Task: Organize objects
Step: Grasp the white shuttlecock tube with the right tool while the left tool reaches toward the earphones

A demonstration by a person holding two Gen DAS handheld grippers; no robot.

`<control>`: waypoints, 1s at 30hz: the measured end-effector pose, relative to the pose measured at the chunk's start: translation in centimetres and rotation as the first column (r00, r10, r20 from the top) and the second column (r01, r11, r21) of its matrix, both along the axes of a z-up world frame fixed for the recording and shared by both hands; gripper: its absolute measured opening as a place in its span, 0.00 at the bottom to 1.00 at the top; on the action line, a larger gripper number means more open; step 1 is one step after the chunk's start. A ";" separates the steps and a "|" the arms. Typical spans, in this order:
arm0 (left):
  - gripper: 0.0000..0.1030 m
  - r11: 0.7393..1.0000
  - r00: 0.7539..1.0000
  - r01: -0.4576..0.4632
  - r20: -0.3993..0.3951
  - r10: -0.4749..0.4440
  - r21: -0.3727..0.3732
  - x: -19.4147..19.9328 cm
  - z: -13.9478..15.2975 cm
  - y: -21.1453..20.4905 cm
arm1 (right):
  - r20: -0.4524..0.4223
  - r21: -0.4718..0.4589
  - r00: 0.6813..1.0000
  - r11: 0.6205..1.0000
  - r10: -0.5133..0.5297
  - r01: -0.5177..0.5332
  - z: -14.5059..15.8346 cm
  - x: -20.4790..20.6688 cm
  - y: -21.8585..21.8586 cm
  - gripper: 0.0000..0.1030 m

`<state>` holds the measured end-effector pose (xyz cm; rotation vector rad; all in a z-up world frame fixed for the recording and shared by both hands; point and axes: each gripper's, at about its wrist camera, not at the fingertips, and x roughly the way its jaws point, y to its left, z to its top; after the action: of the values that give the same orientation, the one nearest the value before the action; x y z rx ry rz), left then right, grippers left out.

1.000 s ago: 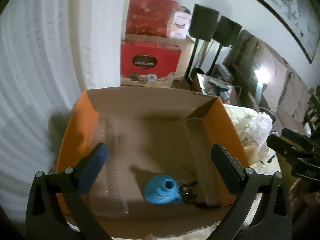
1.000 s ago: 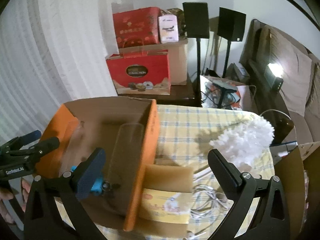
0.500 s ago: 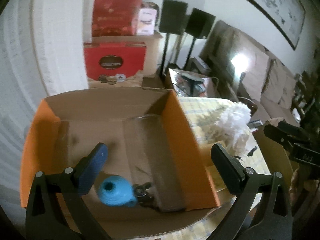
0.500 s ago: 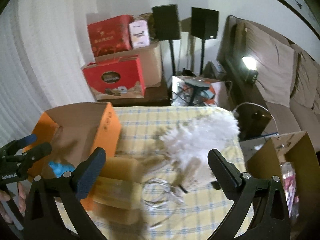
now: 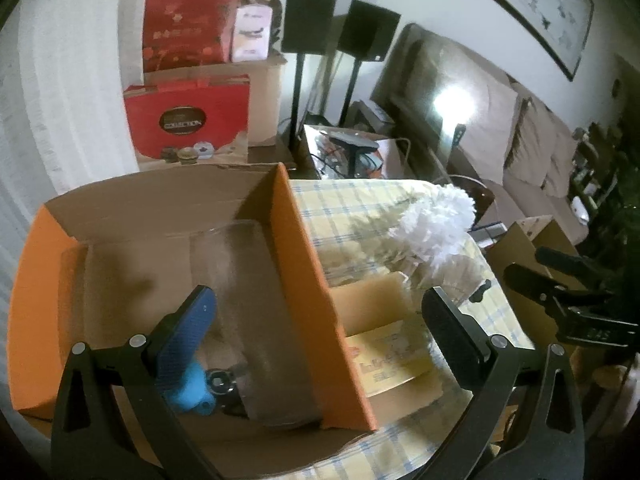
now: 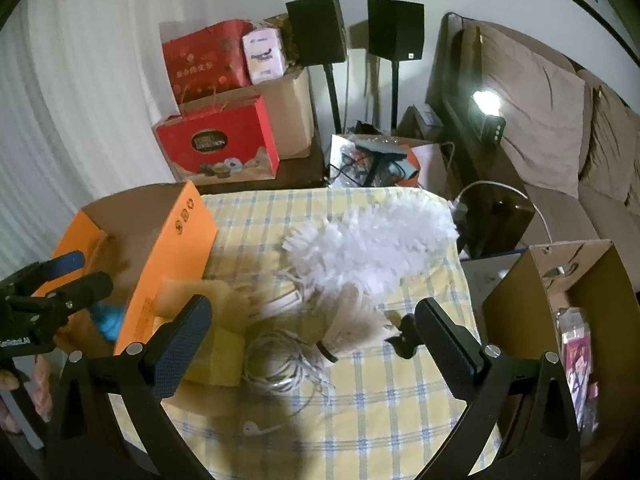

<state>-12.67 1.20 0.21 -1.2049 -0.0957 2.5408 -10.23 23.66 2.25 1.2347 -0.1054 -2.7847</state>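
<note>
An open orange cardboard box (image 5: 304,264) sits on the table's left side; it also shows in the right wrist view (image 6: 168,248). Inside lie a blue funnel-shaped object (image 5: 190,386) and a small dark metal piece (image 5: 220,382). My left gripper (image 5: 316,320) is open and empty, straddling the box's right wall. My right gripper (image 6: 312,328) is open and empty above a white feather duster (image 6: 372,244), a coiled white cable (image 6: 280,364), white earbuds (image 6: 256,428) and a small black clip (image 6: 404,336). A yellow packet (image 5: 384,356) and tan sponge (image 5: 368,304) lie beside the box.
The table has a yellow checked cloth (image 6: 360,420). A brown cardboard box (image 6: 560,292) with packets stands off the right edge. Red gift boxes (image 6: 216,148), two black speakers on stands (image 6: 316,28) and a sofa (image 6: 560,128) lie beyond.
Both grippers have swung to the right. The left view now shows the box's right wall and the table; the right view has moved from the box to the duster and cable.
</note>
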 end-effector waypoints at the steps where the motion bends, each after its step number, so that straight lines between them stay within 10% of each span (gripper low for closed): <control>1: 1.00 1.000 1.000 0.008 0.001 -0.008 0.000 0.0 0.0 0.4 | 0.003 -0.004 1.000 1.000 -0.003 0.003 -0.1 0.0 0.3 0.98; 15: 1.00 0.997 0.996 0.081 0.027 -0.082 0.003 -0.8 -1.2 4.7 | 0.121 -0.150 0.990 0.985 -0.066 0.084 -4.0 -0.4 5.5 0.69; 30: 1.00 0.995 0.994 0.100 0.051 -0.100 0.011 -2.2 -1.8 6.4 | 0.243 -0.325 0.969 0.936 -0.055 0.135 -8.9 -1.6 6.4 0.60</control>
<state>-14.89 7.55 -1.62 -1.2399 -0.0562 2.4220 -11.87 30.11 -6.67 1.4805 -0.6501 -2.5360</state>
